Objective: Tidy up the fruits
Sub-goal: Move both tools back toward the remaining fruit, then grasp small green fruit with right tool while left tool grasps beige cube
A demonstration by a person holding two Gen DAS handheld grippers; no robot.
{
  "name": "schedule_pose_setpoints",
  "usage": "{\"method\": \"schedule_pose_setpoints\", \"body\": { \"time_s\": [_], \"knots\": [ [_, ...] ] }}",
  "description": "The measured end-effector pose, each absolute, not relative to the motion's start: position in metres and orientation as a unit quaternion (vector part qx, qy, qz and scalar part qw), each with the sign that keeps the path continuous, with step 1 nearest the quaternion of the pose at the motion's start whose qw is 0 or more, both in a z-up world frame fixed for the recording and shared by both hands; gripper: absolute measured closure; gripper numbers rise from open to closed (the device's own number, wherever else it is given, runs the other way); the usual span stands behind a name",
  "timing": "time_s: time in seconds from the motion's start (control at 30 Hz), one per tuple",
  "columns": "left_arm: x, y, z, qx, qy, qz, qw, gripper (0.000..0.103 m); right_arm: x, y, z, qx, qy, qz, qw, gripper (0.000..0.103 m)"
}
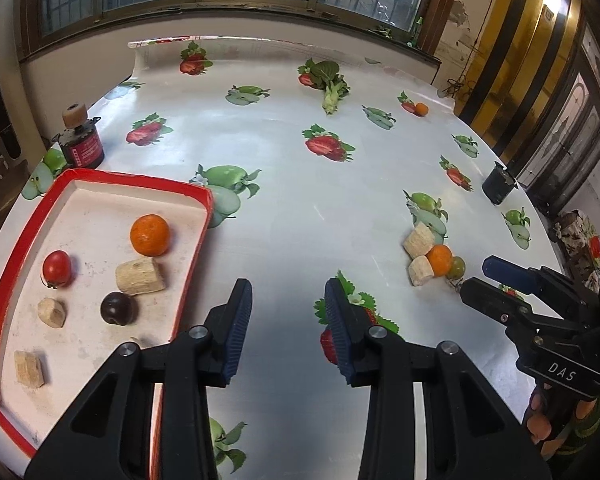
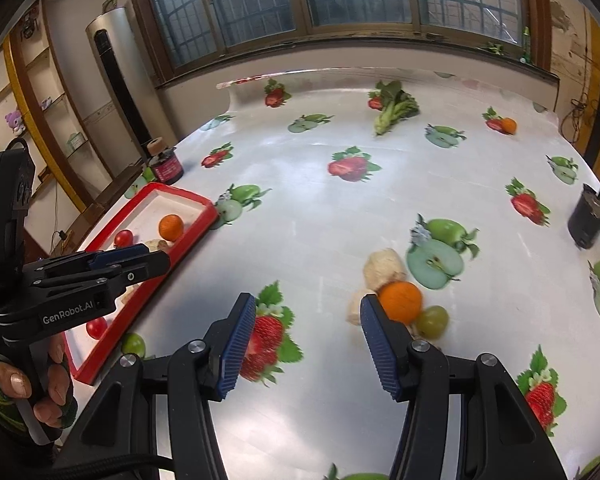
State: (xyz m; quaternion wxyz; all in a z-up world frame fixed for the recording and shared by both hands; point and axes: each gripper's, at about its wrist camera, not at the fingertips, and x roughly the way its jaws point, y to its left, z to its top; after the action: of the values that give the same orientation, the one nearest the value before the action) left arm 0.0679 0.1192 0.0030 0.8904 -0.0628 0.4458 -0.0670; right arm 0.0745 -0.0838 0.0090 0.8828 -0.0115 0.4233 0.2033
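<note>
Both jaws released; right gripper (image 2: pixel 308 340) nearing orange (image 2: pixel 400 301) at 1 o'clock may scatter touching grape (image 2: pixel 432 321).

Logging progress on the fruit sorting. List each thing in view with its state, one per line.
left gripper: open, empty, beside the tray
right gripper: open, empty, near the loose pile
red tray: partly filled
orange in tray: placed
tomato: placed in tray
dark plum: placed in tray
loose orange: on table, unsorted
green grape: on table, touching loose orange
leafy vegetable: lying at far end
</note>
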Motion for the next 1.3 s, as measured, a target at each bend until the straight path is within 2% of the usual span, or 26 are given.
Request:
{"method": "schedule_pose_setpoints", "body": {
  "time_s": [0.33, 0.77, 1.0, 1.1, 1.3],
  "knots": [
    [0.066, 0.083, -0.006, -0.046, 0.456, -0.099, 0.883, 0.068, 0.069, -0.124, 0.000, 0.002, 0.430, 0.174, 0.886, 0.047],
    [0.073, 0.044, -0.022, -0.026, 0.474, -0.138, 0.869, 0.068, 0.099, -0.148, -0.041, -0.004, 0.457, 0.150, 0.877, 0.047],
    [0.083, 0.021, -0.031, -0.013, 0.484, -0.161, 0.860, 0.068, 0.119, -0.145, -0.054, -0.001, 0.466, 0.170, 0.868, 0.064],
    [0.089, 0.012, -0.035, -0.010, 0.487, -0.168, 0.857, 0.068, 0.118, -0.148, -0.053, 0.000, 0.463, 0.173, 0.869, 0.077],
    [0.103, -0.005, -0.046, -0.012, 0.495, -0.176, 0.851, 0.068, 0.107, -0.170, -0.041, 0.027, 0.451, 0.168, 0.876, 0.077]
  ]
}}
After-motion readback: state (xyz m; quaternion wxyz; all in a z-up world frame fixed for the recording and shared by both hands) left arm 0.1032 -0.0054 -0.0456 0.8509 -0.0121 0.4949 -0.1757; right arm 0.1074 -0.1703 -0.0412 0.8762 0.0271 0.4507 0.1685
